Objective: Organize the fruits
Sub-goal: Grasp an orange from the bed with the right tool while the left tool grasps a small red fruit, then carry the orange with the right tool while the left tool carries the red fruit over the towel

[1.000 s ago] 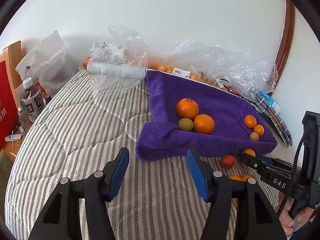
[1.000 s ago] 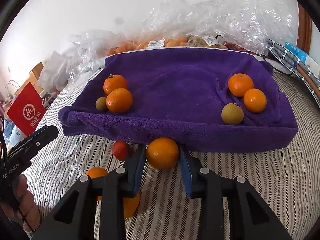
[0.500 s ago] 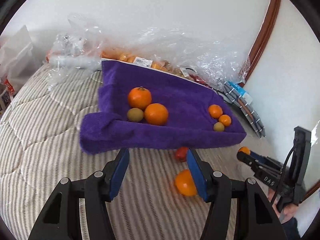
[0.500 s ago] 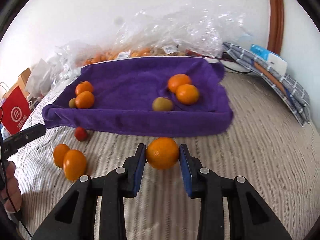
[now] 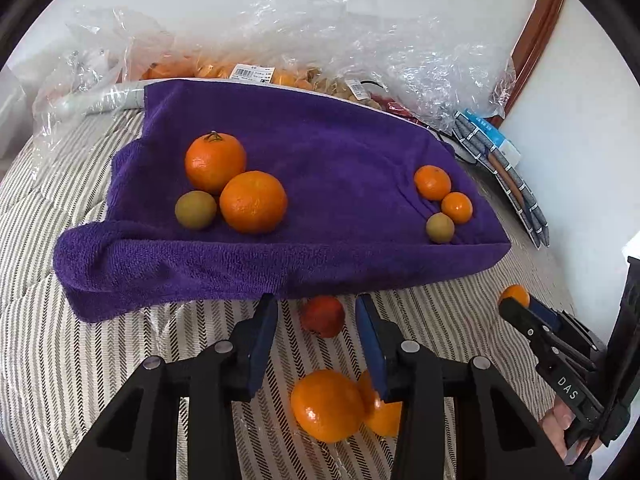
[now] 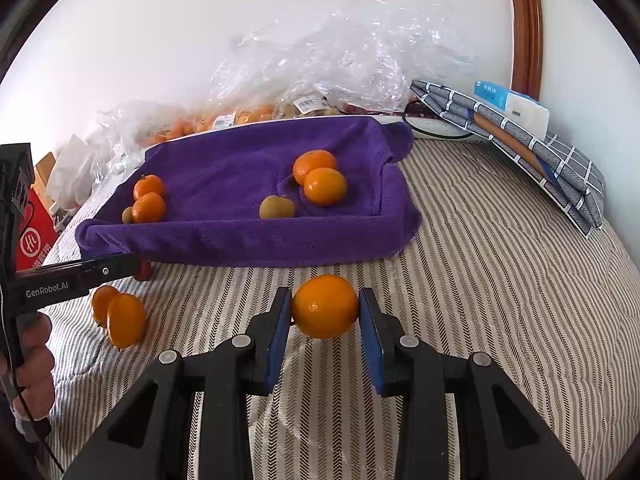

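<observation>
Red fruit (image 5: 322, 316) on bedspread, dead ahead between left gripper (image 5: 316, 322) jaws, just closing, not yet touching. Right gripper (image 6: 325, 312) well apart, clamped on orange (image 6: 325, 306).

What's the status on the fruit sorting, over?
Right tongs shut on an orange. Left tongs just narrowing, open around the red fruit. Two oranges loose beside it; path clear.

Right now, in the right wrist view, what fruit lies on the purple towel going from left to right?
Small green fruit → two oranges → yellow-green fruit → two more oranges, all on the purple towel.
</observation>
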Demonstrator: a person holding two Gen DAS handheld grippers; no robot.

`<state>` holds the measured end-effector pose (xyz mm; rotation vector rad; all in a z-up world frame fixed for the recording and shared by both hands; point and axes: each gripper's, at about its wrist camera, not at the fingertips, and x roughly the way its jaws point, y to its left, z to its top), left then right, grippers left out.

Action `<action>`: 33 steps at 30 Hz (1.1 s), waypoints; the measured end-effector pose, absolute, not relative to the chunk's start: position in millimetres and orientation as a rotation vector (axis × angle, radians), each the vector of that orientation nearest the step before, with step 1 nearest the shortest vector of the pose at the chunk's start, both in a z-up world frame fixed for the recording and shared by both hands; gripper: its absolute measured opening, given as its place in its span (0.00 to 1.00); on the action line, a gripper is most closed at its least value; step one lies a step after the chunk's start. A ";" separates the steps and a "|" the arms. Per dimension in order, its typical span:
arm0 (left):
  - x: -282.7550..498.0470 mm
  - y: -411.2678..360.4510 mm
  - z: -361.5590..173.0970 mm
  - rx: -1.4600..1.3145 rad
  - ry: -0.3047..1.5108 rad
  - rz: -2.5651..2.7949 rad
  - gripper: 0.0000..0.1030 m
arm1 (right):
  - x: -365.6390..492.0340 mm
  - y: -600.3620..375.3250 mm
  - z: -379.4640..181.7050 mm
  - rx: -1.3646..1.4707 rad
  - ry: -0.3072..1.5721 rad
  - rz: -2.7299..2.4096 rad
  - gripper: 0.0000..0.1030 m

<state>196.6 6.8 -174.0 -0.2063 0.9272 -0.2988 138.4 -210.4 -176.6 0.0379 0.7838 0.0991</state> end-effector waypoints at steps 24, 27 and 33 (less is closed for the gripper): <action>175.8 35.1 -157.9 -0.310 0.745 -0.320 0.23 | 140.2 -212.3 -175.9 0.050 0.778 0.117 0.33; 175.7 34.6 -154.1 -0.302 0.743 -0.340 0.23 | 143.9 -208.1 -167.5 0.048 0.764 0.132 0.33; 189.2 36.2 -142.2 -0.313 0.748 -0.322 0.23 | 166.6 -210.3 -140.6 0.050 0.724 0.133 0.33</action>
